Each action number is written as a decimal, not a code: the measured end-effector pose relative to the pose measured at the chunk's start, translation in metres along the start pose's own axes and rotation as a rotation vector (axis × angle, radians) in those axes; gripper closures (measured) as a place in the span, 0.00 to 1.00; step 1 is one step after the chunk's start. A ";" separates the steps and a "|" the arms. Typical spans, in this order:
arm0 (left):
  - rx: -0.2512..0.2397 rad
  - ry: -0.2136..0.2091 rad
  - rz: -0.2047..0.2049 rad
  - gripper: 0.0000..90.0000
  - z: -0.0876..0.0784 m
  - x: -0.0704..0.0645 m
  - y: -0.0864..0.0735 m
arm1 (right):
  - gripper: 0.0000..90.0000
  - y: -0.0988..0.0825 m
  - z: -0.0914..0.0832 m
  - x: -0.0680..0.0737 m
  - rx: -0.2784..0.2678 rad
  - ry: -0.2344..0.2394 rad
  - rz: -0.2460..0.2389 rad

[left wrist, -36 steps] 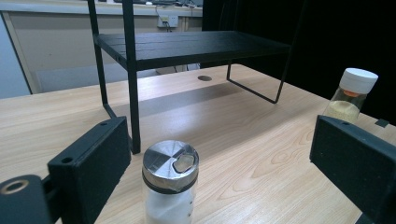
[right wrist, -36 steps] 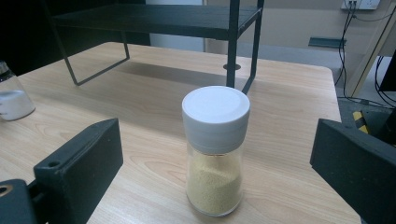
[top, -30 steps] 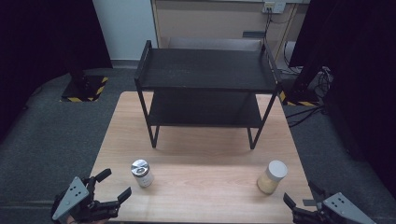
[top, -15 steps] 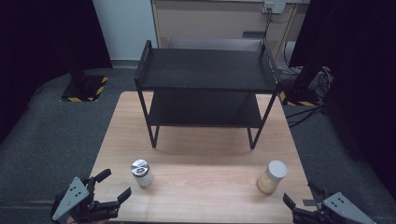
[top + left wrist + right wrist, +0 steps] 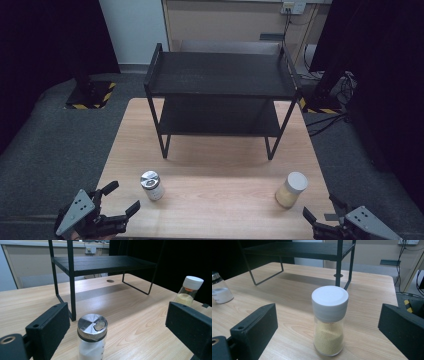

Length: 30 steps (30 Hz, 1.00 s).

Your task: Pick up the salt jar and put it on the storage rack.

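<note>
Nothing has been picked up yet, so the work looks to be at its very start. The left tongs (image 5: 119, 200) hang over the tabletop's (image 5: 220, 165) near left corner, at about 7 o'clock in the high view, jaws spread wide and holding nothing. Just beyond them, toward 1 o'clock from the tips, stands the metal-capped jar (image 5: 151, 185) of white powder, upright and untouched; in the left gripper view the same jar (image 5: 92, 336) sits between the two open jaws but clear of both. The right tongs (image 5: 320, 215) wait at the near right corner, about 5 o'clock, equally wide open and empty. The white-capped jar (image 5: 291, 190) of yellowish powder stands upright just ahead of them, toward 11 o'clock, and in the right gripper view that jar (image 5: 329, 320) is framed between the jaws without contact.

The black two-tier shelf (image 5: 220, 75) at 12 o'clock carries nothing on its visible top tier. Closing on each jar, lifting, and placing all seem left to do.

The shelf's lower tier is dark and hard to read. The person's hands are cut off by the bottom edge of the high view, and the metal-capped jar's lower half is cropped in the left gripper view.
</note>
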<state>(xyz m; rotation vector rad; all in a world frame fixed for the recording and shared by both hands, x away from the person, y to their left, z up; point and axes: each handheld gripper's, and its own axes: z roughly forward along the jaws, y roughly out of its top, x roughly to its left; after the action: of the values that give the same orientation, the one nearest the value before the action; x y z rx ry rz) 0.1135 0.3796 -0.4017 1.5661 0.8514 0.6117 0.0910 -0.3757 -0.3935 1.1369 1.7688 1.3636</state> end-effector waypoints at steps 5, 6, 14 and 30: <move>0.012 0.014 0.023 0.05 0.000 -0.003 0.003 | 0.03 0.000 0.000 0.000 0.001 0.001 -0.001; 0.015 0.018 0.029 0.05 0.000 -0.004 0.003 | 0.03 0.000 0.000 0.000 0.001 0.001 -0.001; 0.022 0.015 0.036 0.05 0.000 -0.007 0.006 | 0.03 0.000 -0.001 0.000 -0.001 0.003 -0.002; 0.039 0.012 0.023 0.06 0.002 -0.006 0.008 | 0.03 0.000 -0.001 -0.001 -0.002 0.014 -0.006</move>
<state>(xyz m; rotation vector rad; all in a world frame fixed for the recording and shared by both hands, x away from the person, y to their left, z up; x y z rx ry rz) 0.1126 0.3735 -0.3941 1.6110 0.8597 0.6246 0.0905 -0.3770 -0.3936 1.1226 1.7788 1.3727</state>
